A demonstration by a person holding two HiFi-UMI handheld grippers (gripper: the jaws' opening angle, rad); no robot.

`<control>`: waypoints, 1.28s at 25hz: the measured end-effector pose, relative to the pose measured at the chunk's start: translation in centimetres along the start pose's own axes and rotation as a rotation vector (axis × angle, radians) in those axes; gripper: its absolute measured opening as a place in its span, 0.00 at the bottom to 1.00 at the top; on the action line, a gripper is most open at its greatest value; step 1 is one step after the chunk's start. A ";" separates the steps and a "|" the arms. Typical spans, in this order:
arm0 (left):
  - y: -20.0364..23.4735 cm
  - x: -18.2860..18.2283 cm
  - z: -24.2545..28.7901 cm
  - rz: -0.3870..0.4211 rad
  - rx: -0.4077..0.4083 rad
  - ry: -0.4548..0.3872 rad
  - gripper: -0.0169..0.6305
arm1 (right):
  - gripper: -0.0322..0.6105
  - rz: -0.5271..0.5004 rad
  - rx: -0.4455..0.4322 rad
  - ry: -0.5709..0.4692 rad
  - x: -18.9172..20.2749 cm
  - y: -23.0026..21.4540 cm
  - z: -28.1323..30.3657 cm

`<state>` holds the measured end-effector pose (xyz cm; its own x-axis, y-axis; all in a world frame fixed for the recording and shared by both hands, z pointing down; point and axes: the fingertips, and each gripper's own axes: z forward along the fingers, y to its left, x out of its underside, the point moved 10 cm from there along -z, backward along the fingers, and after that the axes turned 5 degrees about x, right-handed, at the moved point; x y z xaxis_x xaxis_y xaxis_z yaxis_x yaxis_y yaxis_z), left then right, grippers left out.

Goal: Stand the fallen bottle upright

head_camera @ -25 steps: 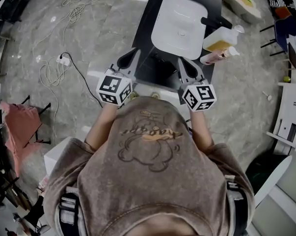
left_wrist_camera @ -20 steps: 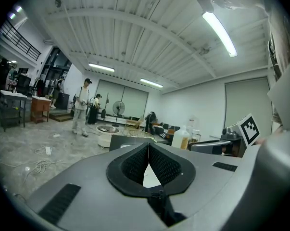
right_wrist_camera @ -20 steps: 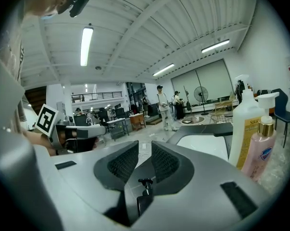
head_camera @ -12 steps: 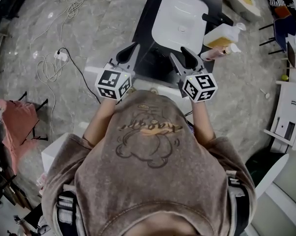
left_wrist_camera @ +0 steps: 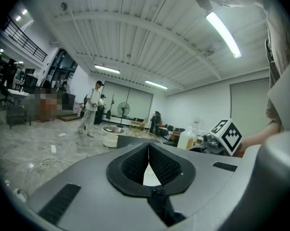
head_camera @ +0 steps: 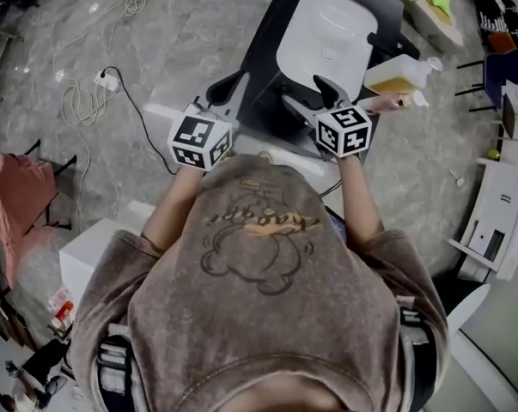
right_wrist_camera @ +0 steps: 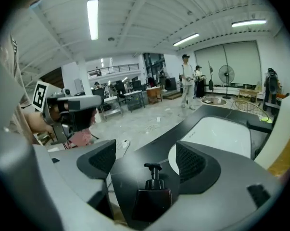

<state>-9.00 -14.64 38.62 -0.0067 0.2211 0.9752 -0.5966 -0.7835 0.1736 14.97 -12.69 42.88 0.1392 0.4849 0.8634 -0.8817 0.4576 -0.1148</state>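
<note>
A black pump bottle (right_wrist_camera: 153, 196) stands upright on the black counter (right_wrist_camera: 135, 162), low between the jaws of my right gripper (right_wrist_camera: 147, 160). Those jaws are opening and their pads (right_wrist_camera: 104, 159) stay clear of the bottle. In the head view my right gripper (head_camera: 306, 94) hangs over the counter's near edge by the white sink (head_camera: 327, 33). A pink bottle (head_camera: 386, 103) lies on its side at the counter's right end. My left gripper (head_camera: 234, 84) is shut and empty at the counter's left corner, its jaws (left_wrist_camera: 148, 148) meeting at the tips.
A large translucent bottle (head_camera: 398, 74) with amber liquid stands behind the pink one. Cables and a power strip (head_camera: 111, 103) lie on the floor at the left. People stand far off in the room (right_wrist_camera: 187, 81). A white cabinet (head_camera: 495, 213) is at the right.
My right gripper's jaws went from shut to wide open while it moved forward and down toward the sink. The left gripper has stayed in place.
</note>
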 end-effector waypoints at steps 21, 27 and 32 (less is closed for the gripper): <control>1.3 1.1 -0.4 -0.026 -0.048 0.019 0.05 | 0.62 -0.231 -0.139 0.450 4.5 -1.5 11.4; 1.6 1.2 -1.1 -0.031 -0.077 0.019 0.05 | 0.55 -0.301 -0.166 0.566 5.2 -1.5 13.0; 1.8 1.2 -1.5 -0.034 -0.101 0.013 0.05 | 0.46 -0.313 -0.171 0.629 5.4 -1.5 13.7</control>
<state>-11.30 -14.93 39.86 0.0047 0.2543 0.9671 -0.6742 -0.7134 0.1908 10.85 -20.94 54.40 0.6525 0.6252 0.4283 -0.6820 0.7308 -0.0277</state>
